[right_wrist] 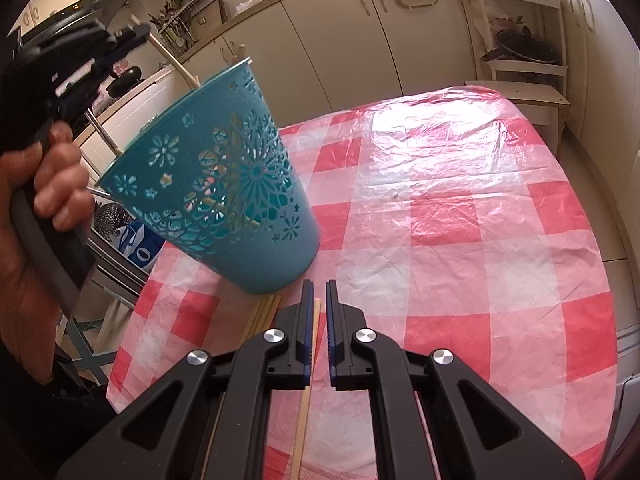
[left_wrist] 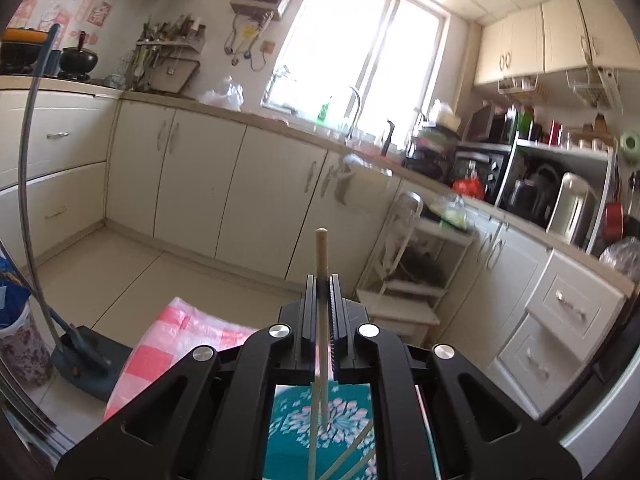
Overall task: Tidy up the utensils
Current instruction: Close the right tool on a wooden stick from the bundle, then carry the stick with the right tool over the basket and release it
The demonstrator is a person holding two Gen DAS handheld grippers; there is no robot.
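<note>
- Our left gripper (left_wrist: 322, 280) is clamped on a chopstick (left_wrist: 321, 248) over the cup (right_wrist: 224, 184), at ten o'clock on the table (right_wrist: 460, 200).
- Our right gripper (right_wrist: 316, 292) is apart, straddling a table chopstick (right_wrist: 308, 392).
- Risk, we judge: releasing off-centre drops the stick outside the rim.
- The cup's inside is mostly hidden.

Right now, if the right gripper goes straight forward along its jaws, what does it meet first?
Probably the base of the teal holder, which stands tilted just ahead of the right gripper. Depth is unclear; its open jaws straddle a chopstick on the checked tablecloth.
</note>
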